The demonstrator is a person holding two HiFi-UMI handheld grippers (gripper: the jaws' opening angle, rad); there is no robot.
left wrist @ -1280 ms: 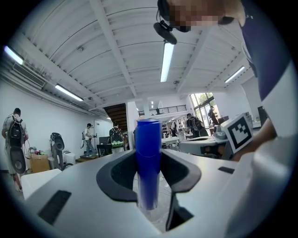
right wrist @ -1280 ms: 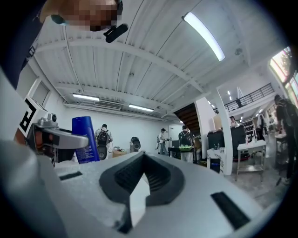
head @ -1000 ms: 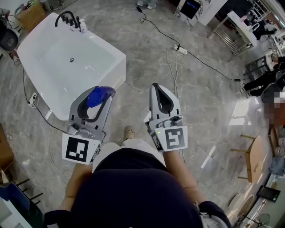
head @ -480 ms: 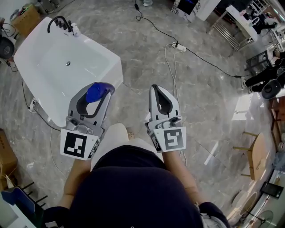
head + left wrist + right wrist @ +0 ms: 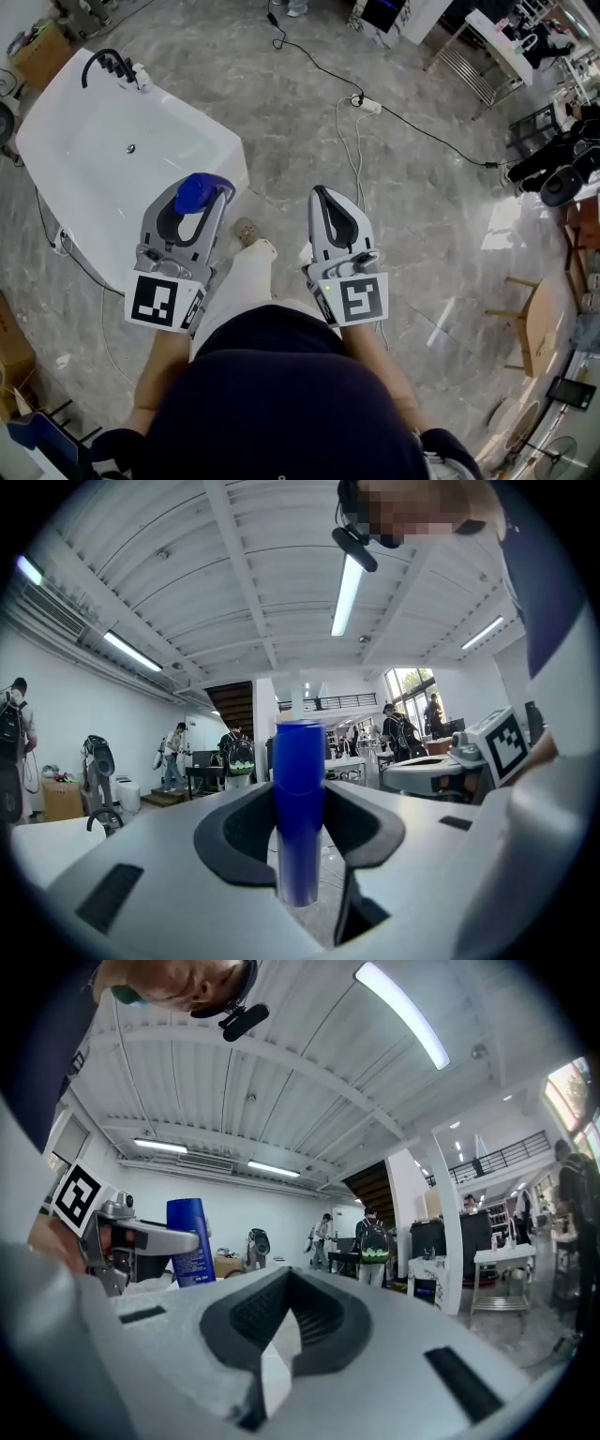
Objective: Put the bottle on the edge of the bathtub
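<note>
Head view first. I'm standing on the marble floor with the bathtub (image 5: 228,142) ahead on my left. My left gripper (image 5: 201,191) is out in front with the blue bottle (image 5: 192,193) in it, close to the tub's nearest corner but not set down on anything. My right gripper (image 5: 327,199) hangs beside it over bare floor, well clear of the tub.

Left gripper view: the bottle stands upright between the dark pads, jaws partly open and pressed on its body, so the hold looks firm.

Right gripper view: jaws together, pads touching, nothing between them. The bottle shows off to the side in the other gripper.

How I'd do this step well, as I judge it: bring the bottle over the flat rim, not the sloping inner wall, and keep it upright all the way. I'd lower it until the base sits flat, then ease the jaws apart only once it stands alone, and draw back straight so I don't tip it.
</note>
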